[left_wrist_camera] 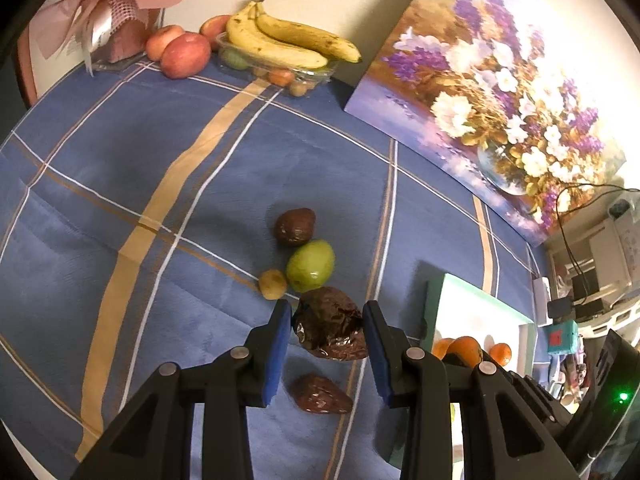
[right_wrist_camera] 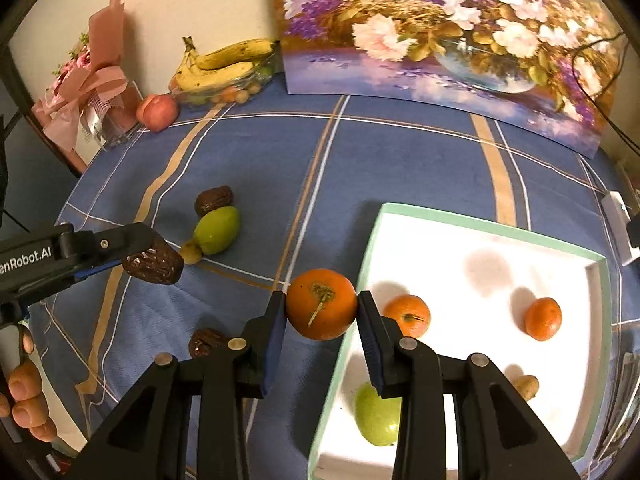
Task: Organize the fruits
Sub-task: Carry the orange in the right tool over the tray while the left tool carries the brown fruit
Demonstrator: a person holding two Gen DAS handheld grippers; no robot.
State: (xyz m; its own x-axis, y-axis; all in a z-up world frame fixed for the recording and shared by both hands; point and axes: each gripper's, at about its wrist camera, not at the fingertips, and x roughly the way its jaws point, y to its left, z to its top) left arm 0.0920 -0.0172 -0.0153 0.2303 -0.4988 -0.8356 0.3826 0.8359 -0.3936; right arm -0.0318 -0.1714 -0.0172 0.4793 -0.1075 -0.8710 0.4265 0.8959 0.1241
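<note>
Left gripper [left_wrist_camera: 327,330]: clamped on a wrinkled dark date [left_wrist_camera: 330,324], pads on its two long sides, the fruit lifted clear of the blue checked cloth [left_wrist_camera: 120,168].
Right gripper [right_wrist_camera: 321,312]: clamped on an orange mandarin [right_wrist_camera: 321,304], stem scar facing the camera — held just at the near-left rim of the white tray [right_wrist_camera: 460,240], above the cloth.
Tray contents: two mandarins [right_wrist_camera: 407,315], a green fruit [right_wrist_camera: 378,420] near the front edge, and a small tan fruit [right_wrist_camera: 526,386] toward the right.
Still on the cloth: another date [left_wrist_camera: 295,227] farthest, a green fruit [left_wrist_camera: 311,265] touching it, a small yellowish fruit [left_wrist_camera: 272,284] just left of that, and one more date [left_wrist_camera: 320,394] nearest, under the left gripper.
Far edge: bananas [left_wrist_camera: 288,40] on a clear punnet [left_wrist_camera: 280,70], red apples [left_wrist_camera: 185,55] to their left, a flower painting [left_wrist_camera: 500,92] leaning against the wall.
Date, handling: light, soft and probably sticky — it should not slip, but a hard squeeze would dent it and it may cling to a pad on release. Best taken across the middle.
Mandarin, handling: light, round, with a yielding peel; it likely rolls once set down. Hold across the widest part and lower it onto the tray floor.
Stage, as I judge it: both fruits in transit toward the tray; sorting about half done.
</note>
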